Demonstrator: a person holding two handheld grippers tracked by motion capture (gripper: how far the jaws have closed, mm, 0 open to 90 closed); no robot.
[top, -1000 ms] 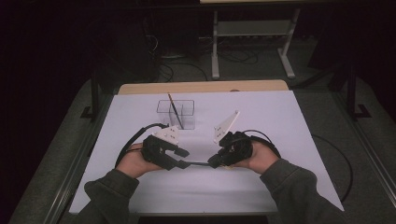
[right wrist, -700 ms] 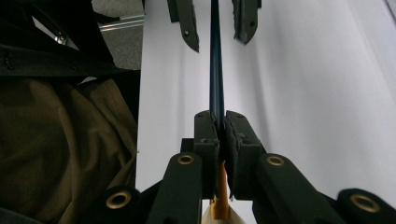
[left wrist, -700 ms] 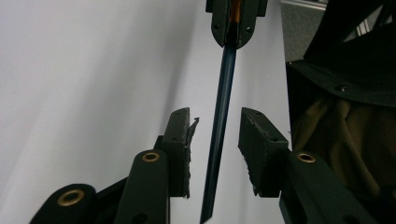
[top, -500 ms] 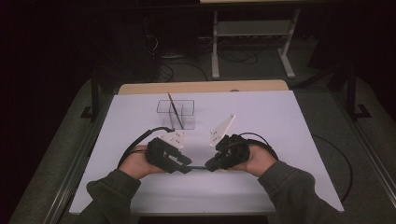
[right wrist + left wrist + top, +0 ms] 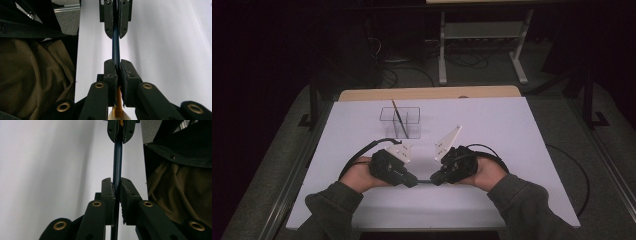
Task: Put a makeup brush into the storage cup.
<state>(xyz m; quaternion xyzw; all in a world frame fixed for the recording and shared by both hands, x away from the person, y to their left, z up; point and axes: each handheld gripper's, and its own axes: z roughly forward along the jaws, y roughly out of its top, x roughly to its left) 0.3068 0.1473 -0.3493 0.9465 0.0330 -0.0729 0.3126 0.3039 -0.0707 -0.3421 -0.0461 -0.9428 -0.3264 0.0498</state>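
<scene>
A thin blue pencil (image 5: 117, 157) with an orange end (image 5: 118, 105) spans level between my two grippers, low over the white table (image 5: 512, 130). My left gripper (image 5: 116, 183) has just been closing and its pads now press on one end of the pencil (image 5: 422, 181). Facing it, my right gripper (image 5: 117, 65) is shut on the other end, where the orange part sticks out behind its pads. In the high view the left gripper (image 5: 411, 181) and right gripper (image 5: 435, 179) point at each other near the table's front middle.
A clear two-part container (image 5: 401, 121) stands behind the grippers with a dark pencil (image 5: 398, 116) leaning in it. Cables loop from both grippers over the table. A person's dark sleeves come in at the front edge. A metal stand (image 5: 482, 35) is on the floor beyond.
The two grippers have drawn a little closer together. The left jaws have closed onto the blue pencil that the right gripper holds.
</scene>
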